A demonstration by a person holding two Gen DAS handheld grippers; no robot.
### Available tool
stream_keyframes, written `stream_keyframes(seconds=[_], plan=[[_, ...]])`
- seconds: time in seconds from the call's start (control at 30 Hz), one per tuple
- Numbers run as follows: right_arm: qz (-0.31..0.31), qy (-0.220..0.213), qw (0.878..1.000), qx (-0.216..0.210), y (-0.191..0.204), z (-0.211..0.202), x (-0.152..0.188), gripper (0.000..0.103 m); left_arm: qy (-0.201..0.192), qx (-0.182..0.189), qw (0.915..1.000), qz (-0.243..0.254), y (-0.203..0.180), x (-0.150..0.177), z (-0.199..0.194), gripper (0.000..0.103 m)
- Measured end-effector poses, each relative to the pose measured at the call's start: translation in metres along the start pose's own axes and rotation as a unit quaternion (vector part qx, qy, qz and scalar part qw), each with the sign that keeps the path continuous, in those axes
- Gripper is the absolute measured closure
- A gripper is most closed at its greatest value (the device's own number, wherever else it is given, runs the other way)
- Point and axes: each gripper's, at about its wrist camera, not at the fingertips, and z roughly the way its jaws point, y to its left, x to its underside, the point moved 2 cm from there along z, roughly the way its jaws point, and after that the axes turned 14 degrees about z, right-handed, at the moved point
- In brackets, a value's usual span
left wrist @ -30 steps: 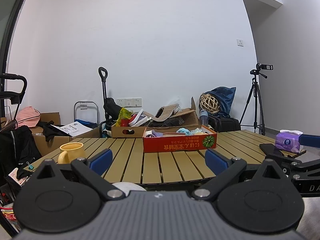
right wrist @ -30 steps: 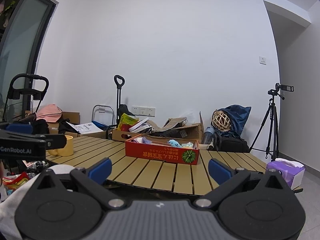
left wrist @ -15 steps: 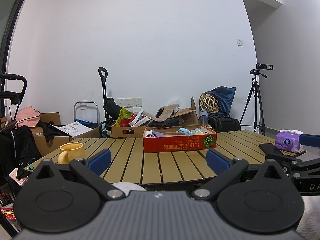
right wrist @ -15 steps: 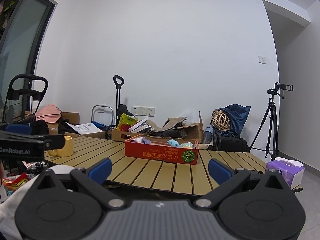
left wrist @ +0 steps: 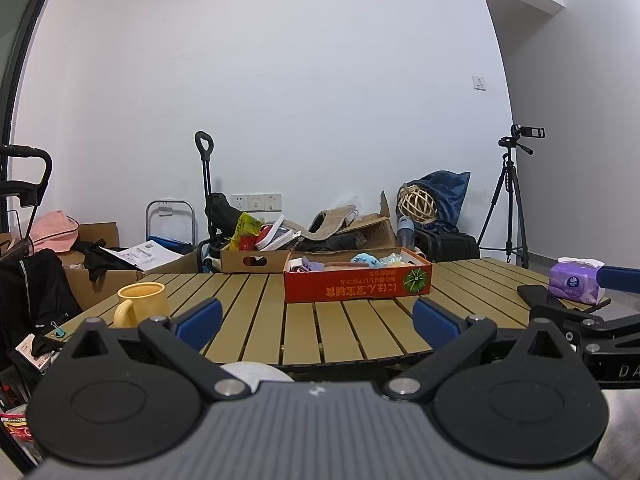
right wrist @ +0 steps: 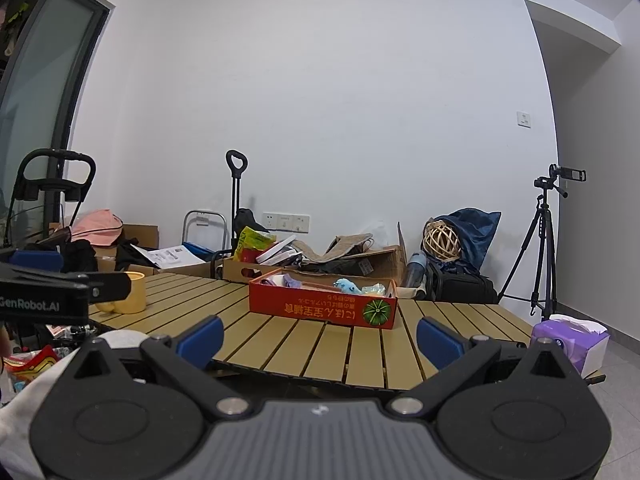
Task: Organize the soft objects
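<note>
A red cardboard box [left wrist: 356, 286] stands on the far side of the slatted wooden table [left wrist: 256, 320]. It holds several soft things, among them a blue plush [left wrist: 363, 259] and a purple cloth [left wrist: 310, 266]. The box also shows in the right wrist view [right wrist: 322, 306], with the blue plush [right wrist: 348, 286] inside. My left gripper [left wrist: 316, 322] is open and empty at the table's near edge. My right gripper [right wrist: 320, 334] is open and empty, also at the near edge, to the right of the left one.
A yellow mug [left wrist: 140, 304] stands at the table's left. A purple tissue pack [left wrist: 574, 286] and a black phone [left wrist: 534, 294] lie at the right. Behind the table are cardboard boxes [left wrist: 256, 260], bags, a trolley [left wrist: 206, 184] and a camera tripod [left wrist: 510, 200].
Both grippers have stayed almost still; the views have shifted only slightly. The fingers remain open.
</note>
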Motion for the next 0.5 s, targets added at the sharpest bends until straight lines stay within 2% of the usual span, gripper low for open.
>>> stream_keyframes(seconds=[0.5], plan=[[0.000, -0.005, 1.000, 0.002, 0.0018, -0.0021, 0.0009, 0.000, -0.008, 0.002, 0.9999, 0.007, 0.0004, -0.0010, -0.0024, 0.000]])
